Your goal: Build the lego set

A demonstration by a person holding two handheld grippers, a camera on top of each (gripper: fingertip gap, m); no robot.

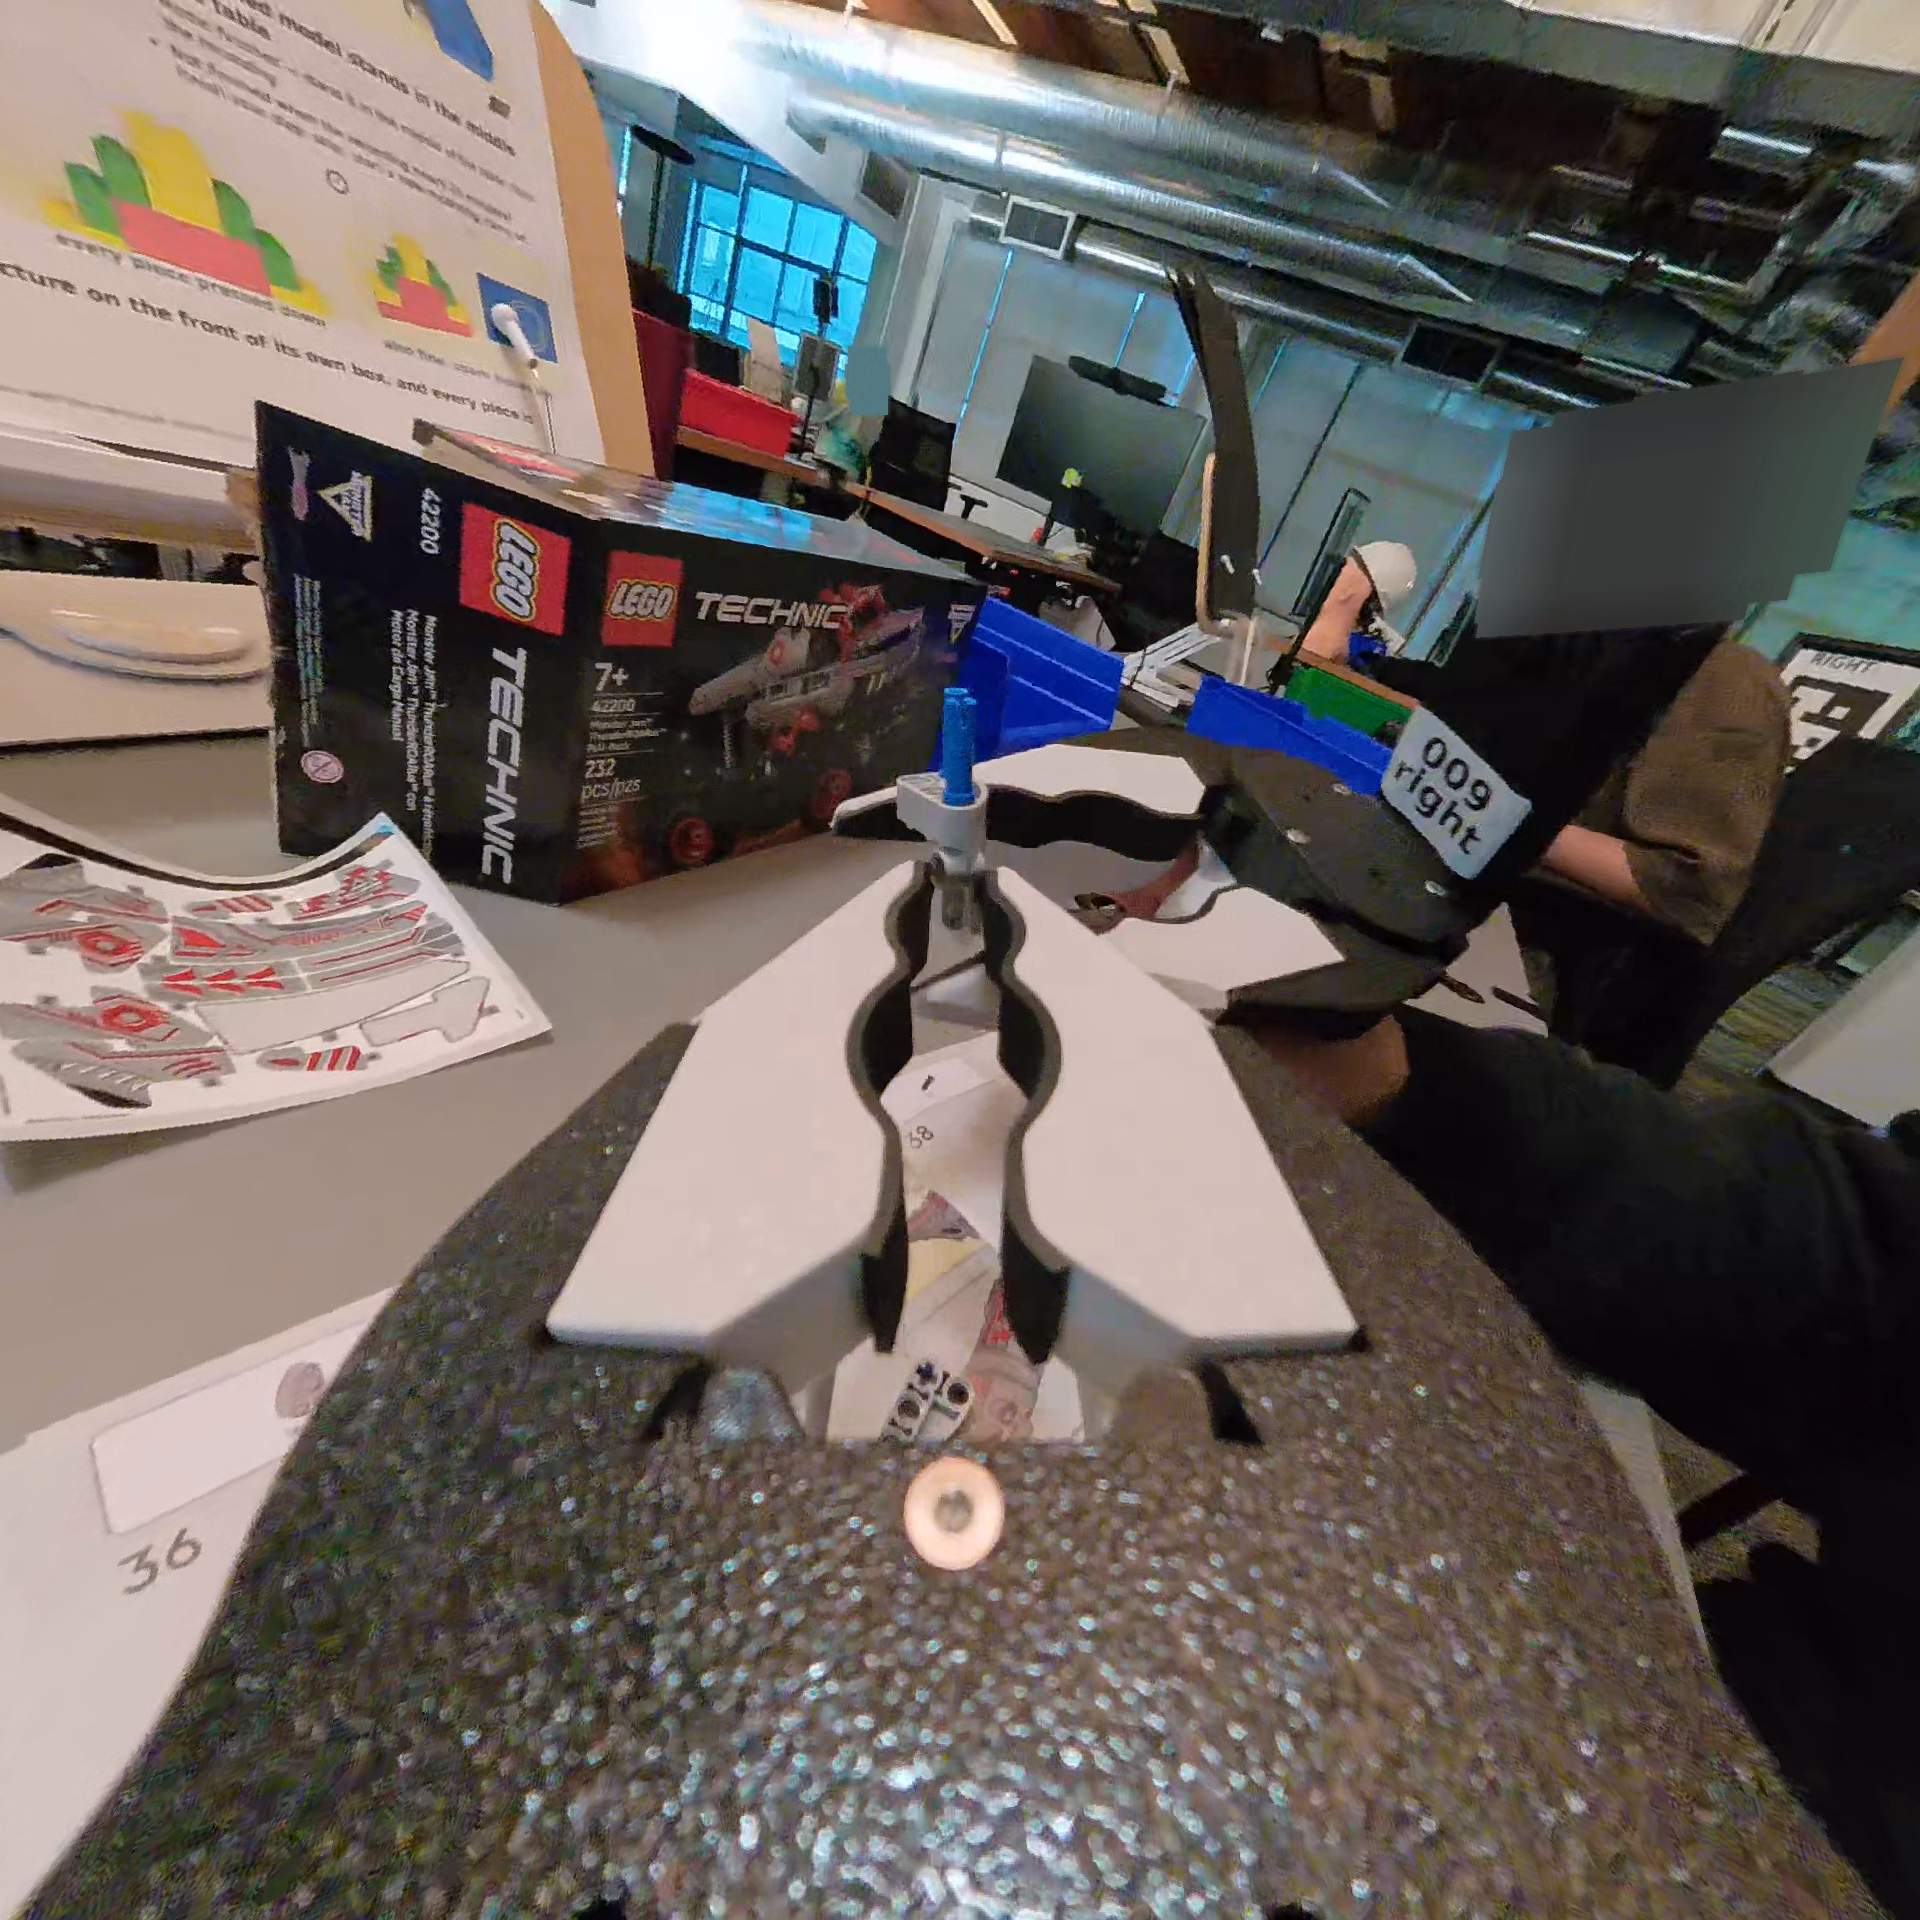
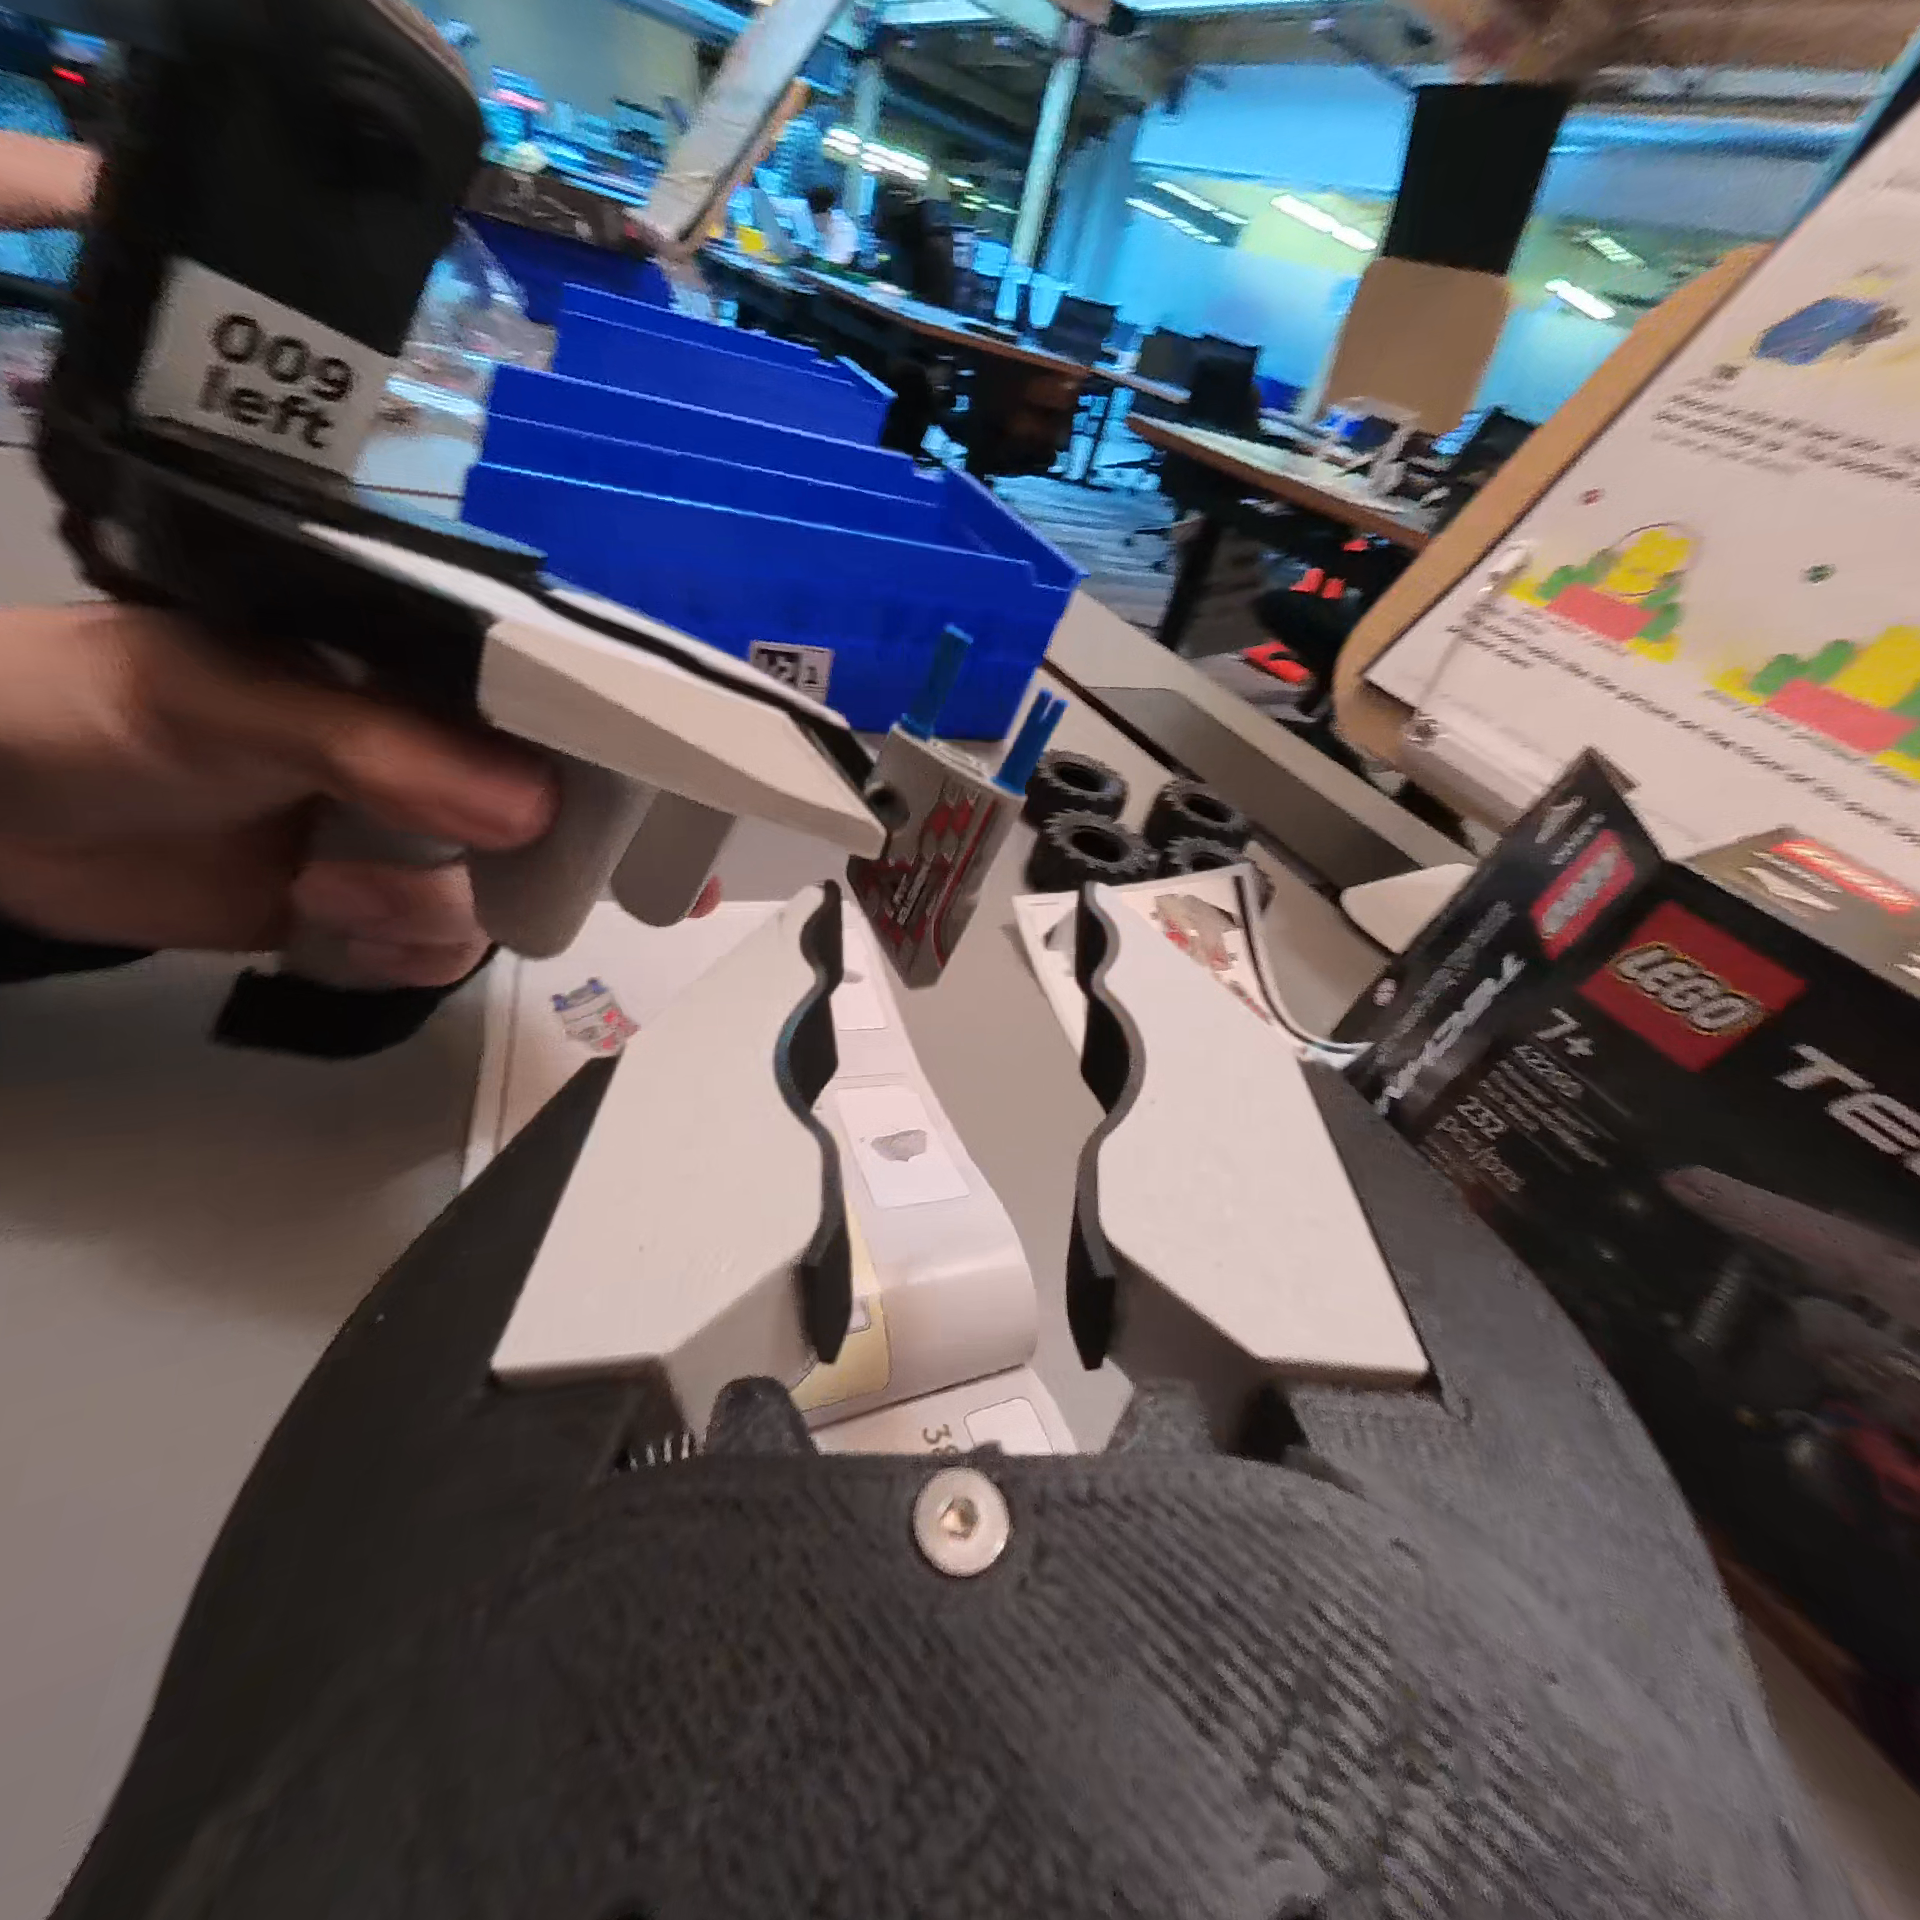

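My left gripper (image 1: 951,883) is shut on a small grey lego panel (image 1: 940,816) with blue pins (image 1: 958,732) standing up from it. In the right wrist view the same panel (image 2: 930,868) shows a red and grey sticker face and two blue pins (image 2: 1029,732), held at the tip of the left gripper (image 2: 868,816) above the table. My right gripper (image 2: 951,914) is open and empty, its fingers just below and on either side of the panel. It also shows in the left wrist view (image 1: 1039,821), reaching in from the right behind the panel.
The black lego box (image 1: 582,665) stands behind on the left, with a sticker sheet (image 1: 229,966) beside it. Blue bins (image 2: 727,520) and several black tyres (image 2: 1122,821) sit behind the panel. Instruction pages (image 2: 914,1164) lie under the grippers. A board with pictures (image 2: 1714,540) leans at the right. Only a small space, under 4 cm, lies between the two pairs of fingers.
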